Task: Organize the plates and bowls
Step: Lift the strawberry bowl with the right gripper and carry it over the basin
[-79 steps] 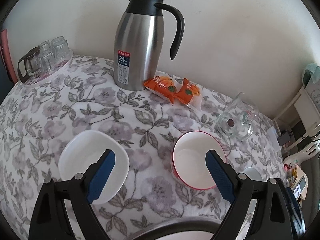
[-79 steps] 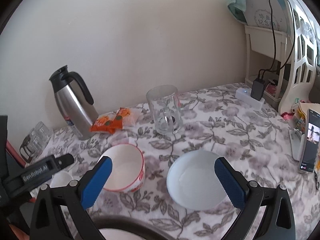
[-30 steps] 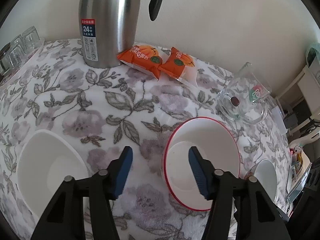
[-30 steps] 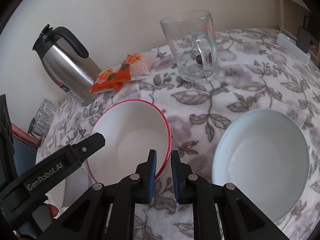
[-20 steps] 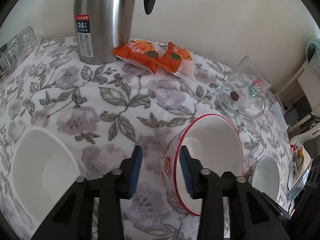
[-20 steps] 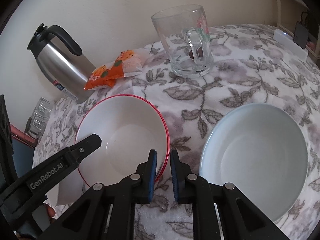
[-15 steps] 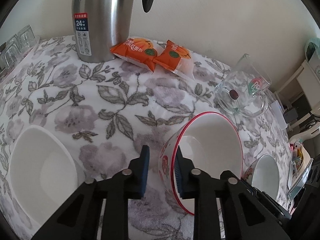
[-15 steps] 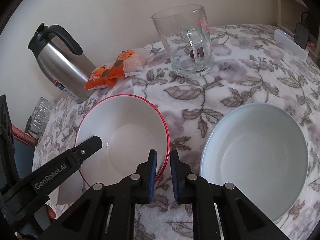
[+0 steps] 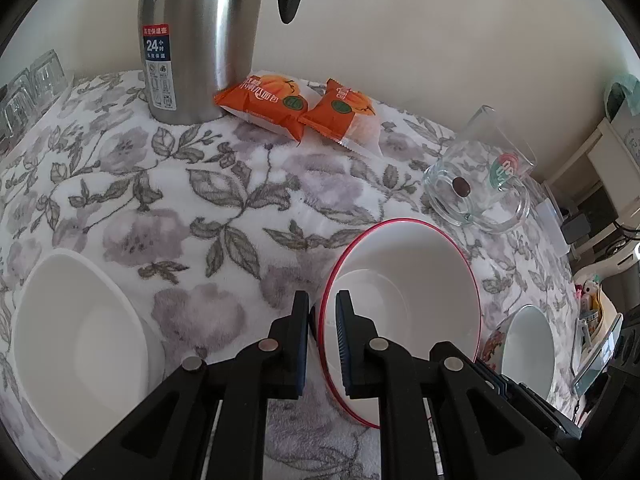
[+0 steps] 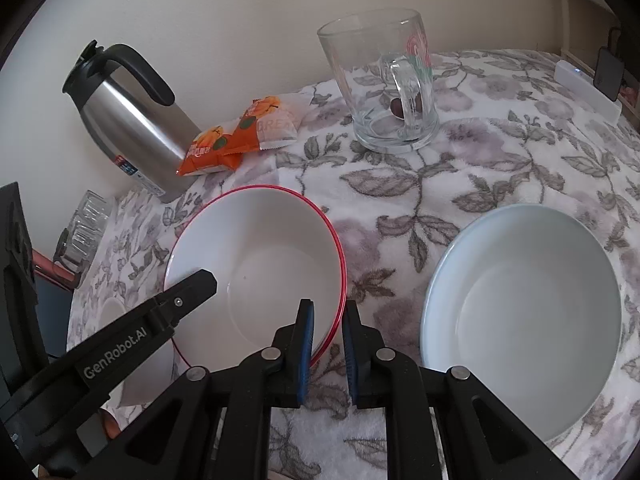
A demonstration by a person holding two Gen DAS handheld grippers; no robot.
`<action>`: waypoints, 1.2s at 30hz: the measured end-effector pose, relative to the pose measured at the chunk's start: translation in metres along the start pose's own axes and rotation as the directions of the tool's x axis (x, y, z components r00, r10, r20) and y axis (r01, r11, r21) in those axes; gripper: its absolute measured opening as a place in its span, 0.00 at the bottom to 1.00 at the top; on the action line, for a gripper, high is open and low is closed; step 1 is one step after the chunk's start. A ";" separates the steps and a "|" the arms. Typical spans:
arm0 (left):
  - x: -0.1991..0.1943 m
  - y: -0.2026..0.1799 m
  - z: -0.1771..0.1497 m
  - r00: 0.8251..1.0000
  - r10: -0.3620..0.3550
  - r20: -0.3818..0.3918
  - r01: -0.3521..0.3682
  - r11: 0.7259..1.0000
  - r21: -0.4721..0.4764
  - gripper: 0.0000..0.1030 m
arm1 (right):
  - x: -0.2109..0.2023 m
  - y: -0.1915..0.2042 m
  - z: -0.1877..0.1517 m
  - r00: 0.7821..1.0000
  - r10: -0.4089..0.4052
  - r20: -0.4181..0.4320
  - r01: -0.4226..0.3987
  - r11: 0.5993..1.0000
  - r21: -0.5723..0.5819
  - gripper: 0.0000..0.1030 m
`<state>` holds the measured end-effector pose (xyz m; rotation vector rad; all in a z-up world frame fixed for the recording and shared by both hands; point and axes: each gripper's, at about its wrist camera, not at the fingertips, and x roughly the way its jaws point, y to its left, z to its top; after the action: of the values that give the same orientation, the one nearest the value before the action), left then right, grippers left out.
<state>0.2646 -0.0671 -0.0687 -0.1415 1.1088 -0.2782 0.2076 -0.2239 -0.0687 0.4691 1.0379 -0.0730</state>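
A white bowl with a red rim [image 9: 412, 292] sits on the flowered tablecloth, and both grippers hold it. My left gripper [image 9: 322, 320] is shut on its left rim, one pad inside and one outside. My right gripper [image 10: 328, 332] is shut on the near right rim of the same red-rimmed bowl [image 10: 260, 256]. In the left wrist view the bowl looks tipped to the right. A plain white bowl [image 9: 80, 332] lies to the left. A pale blue bowl [image 10: 524, 304] lies to the right. One left finger [image 10: 160, 316] shows in the right wrist view.
A steel thermos jug [image 9: 196, 40] stands at the back by the wall, with two orange snack packets [image 9: 296, 108] beside it. A glass mug [image 9: 480, 184] stands behind the bowls. Small glasses [image 9: 28, 88] sit far left. A white power strip [image 10: 588, 88] lies at the table's right edge.
My left gripper's jaws have come together on the red-rimmed bowl's left rim, and the bowl has tipped slightly. My right gripper has stayed clamped on the opposite rim.
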 end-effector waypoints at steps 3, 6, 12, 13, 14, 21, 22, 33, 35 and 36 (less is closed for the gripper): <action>-0.001 0.000 0.000 1.000 -0.003 0.000 0.003 1.000 -0.001 0.13 | 0.000 0.001 0.000 1.000 -0.006 0.002 0.006 1.000 -0.005 0.15; -0.002 0.001 0.000 1.000 -0.007 0.000 0.007 1.000 -0.007 0.13 | -0.001 0.001 0.000 1.000 -0.008 0.005 0.008 1.000 -0.010 0.15; -0.009 0.001 0.002 1.000 -0.020 0.009 0.020 1.000 -0.018 0.13 | -0.008 0.003 0.000 1.000 -0.009 0.020 0.009 1.000 -0.021 0.15; -0.012 0.000 0.002 1.000 -0.023 0.013 0.023 1.000 -0.017 0.13 | -0.010 0.004 0.001 1.000 -0.008 0.026 0.009 1.000 -0.024 0.15; -0.017 0.000 0.003 0.999 -0.028 0.020 0.028 0.999 -0.018 0.13 | -0.014 0.005 0.001 0.999 -0.007 0.031 0.008 1.000 -0.024 0.15; -0.056 -0.010 0.009 0.994 -0.072 0.087 0.073 0.997 -0.001 0.13 | -0.051 0.011 0.005 0.996 0.014 0.086 -0.013 1.000 -0.018 0.15; -0.063 -0.012 0.009 0.992 -0.082 0.099 0.082 0.997 0.002 0.13 | -0.061 0.012 0.005 0.995 0.019 0.101 -0.017 1.000 -0.017 0.15; -0.142 -0.030 0.003 0.966 -0.136 0.220 0.123 0.990 0.072 0.13 | -0.135 0.030 0.001 0.976 0.043 0.214 -0.032 0.998 -0.056 0.15; -0.150 -0.031 0.000 0.964 -0.142 0.226 0.127 0.989 0.077 0.13 | -0.145 0.033 -0.002 0.972 0.042 0.229 -0.028 0.998 -0.064 0.15; -0.154 -0.031 -0.001 0.962 -0.146 0.229 0.132 0.988 0.078 0.13 | -0.150 0.034 -0.003 0.971 0.041 0.238 -0.025 0.997 -0.069 0.15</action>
<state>0.1945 -0.0523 0.0715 -0.1924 0.8559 -0.4108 0.1375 -0.2160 0.0677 0.4069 0.7932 -0.0635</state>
